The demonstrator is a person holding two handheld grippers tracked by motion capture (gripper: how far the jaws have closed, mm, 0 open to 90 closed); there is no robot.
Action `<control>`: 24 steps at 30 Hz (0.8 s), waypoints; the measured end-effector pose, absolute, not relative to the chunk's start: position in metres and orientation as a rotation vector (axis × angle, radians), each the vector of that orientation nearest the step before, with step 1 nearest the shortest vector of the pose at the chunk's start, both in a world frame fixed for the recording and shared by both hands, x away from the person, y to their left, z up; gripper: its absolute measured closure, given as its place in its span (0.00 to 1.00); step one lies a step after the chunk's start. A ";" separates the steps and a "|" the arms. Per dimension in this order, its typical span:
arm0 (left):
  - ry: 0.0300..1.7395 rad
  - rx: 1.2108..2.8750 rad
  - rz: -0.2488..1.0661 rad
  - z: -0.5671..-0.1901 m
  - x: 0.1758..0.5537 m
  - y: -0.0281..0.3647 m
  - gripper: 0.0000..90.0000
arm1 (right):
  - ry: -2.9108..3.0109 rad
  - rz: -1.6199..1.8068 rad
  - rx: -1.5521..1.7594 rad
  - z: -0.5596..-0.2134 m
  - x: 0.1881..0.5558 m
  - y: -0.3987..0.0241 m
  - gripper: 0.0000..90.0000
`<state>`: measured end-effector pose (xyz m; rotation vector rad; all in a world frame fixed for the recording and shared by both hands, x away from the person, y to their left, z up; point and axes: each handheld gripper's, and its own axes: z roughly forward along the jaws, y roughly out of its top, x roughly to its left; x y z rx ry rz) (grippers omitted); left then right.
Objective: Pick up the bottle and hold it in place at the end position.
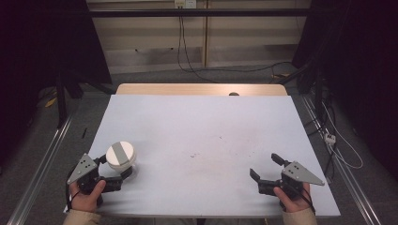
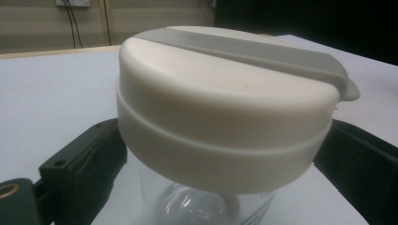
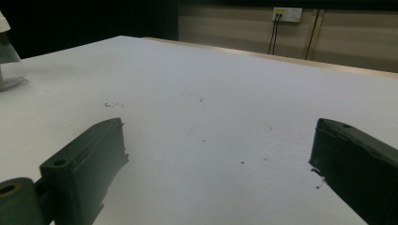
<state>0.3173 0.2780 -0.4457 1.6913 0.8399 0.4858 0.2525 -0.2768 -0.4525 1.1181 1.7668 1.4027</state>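
A clear jar with a round white lid crossed by a grey band stands at the near left of the white table top. My left gripper is open, with one jaw on each side of the jar. In the left gripper view the lid looms close above the clear body, and a gap shows between the glass and the right jaw. My right gripper stands open at the near right with nothing between its jaws. In that view the jar's edge sits far left.
A strip of bare wood runs along the table's far edge, with a small dark object on it. Faint dark specks mark the middle of the sheet. Metal rails and cables lie on the floor at both sides.
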 end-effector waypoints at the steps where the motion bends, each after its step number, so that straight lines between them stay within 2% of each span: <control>1: 0.841 1.692 0.484 -0.446 0.317 0.278 0.03 | 1.767 1.404 1.117 -0.453 0.253 -0.277 0.04; 24: 0.851 1.751 0.487 -0.449 0.326 0.271 0.03 | 1.771 1.403 1.104 -0.452 0.253 -0.276 0.04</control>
